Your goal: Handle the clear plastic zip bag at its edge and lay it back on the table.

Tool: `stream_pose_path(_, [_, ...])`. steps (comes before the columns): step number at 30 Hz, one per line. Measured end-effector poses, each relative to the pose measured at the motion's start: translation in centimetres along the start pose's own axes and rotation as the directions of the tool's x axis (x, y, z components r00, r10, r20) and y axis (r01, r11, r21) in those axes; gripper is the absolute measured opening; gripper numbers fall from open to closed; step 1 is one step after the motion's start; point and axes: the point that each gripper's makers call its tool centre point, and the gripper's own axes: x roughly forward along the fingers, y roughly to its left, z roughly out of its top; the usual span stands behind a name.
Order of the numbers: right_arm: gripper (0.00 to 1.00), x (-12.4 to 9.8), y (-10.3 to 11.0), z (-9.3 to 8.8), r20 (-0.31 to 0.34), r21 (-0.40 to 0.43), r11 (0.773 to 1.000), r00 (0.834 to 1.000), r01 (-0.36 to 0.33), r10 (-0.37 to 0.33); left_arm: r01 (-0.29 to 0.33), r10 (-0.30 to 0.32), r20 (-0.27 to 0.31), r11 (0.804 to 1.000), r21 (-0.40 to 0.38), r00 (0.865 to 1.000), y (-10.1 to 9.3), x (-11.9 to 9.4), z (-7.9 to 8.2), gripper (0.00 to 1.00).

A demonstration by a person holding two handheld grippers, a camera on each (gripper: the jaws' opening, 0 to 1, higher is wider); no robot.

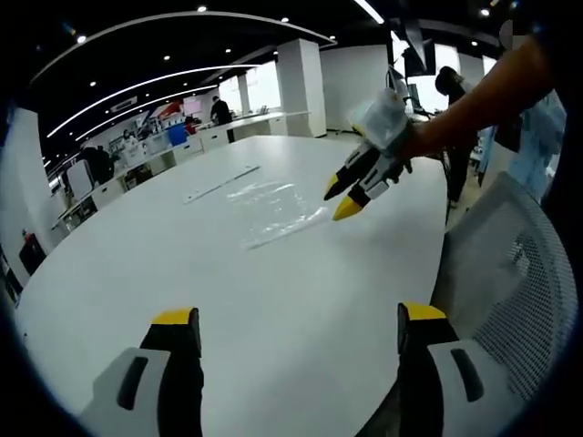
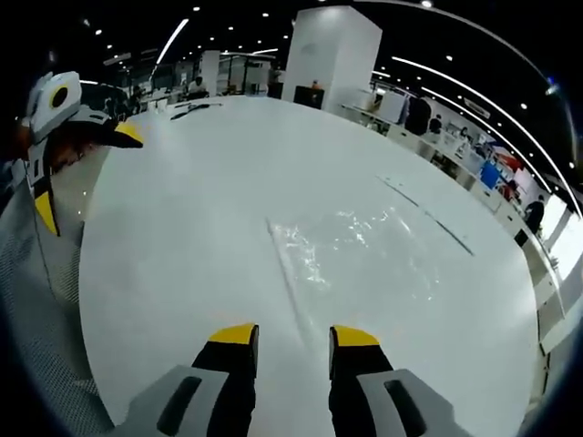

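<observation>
Clear, thin plastic is seen lying flat on the round white table [image 2: 182,209]: it is the transparent zip bag [image 2: 351,250], resting in the open middle of the tabletop. In the right gripper view, the bag lies just ahead of the right gripper [image 2: 293,335] and slightly to its right, with its near long edge running away from the jaws. The right gripper is judged the nearer one. Its yellow-tipped jaws are parted moderately and nothing is held or touched by them. In the left gripper view, the bag [image 1: 273,208] is found well ahead of the left gripper [image 1: 299,317], whose jaws are spread wide and empty.
</observation>
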Motion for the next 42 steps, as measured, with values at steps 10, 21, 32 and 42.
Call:
stream_pose_path(10, [0.26, 1.3, -0.8, -0.1, -0.034, 0.006, 1.000, 0.999, -0.002, 0.002, 0.005, -0.005, -0.009, 1.000, 0.004, 1.000, -0.3, -0.1, 0.2, 0.85])
stream_pose_path(21, [0.20, 2.4, -1.6, -0.2, -0.069, -0.002, 1.000, 0.998, 0.001, -0.002, 0.004, -0.004, -0.010, 1.000, 0.015, 1.000, -0.4, -0.1, 0.5, 0.84])
stream_pose_path(32, [0.16, 2.9, -1.7, -0.3, -0.092, 0.009, 1.000, 0.996, -0.012, 0.013, -0.003, 0.004, -0.020, 0.999, 0.033, 1.000, 0.0, -0.5, 0.7, 0.84])
stream_pose_path(42, [0.15, 3.4, -1.7, -1.2, -0.141, -0.015, 0.998, 0.989, -0.053, 0.051, 0.002, 0.000, -0.030, 0.999, 0.046, 1.000, 0.1, -0.6, 0.7, 0.83])
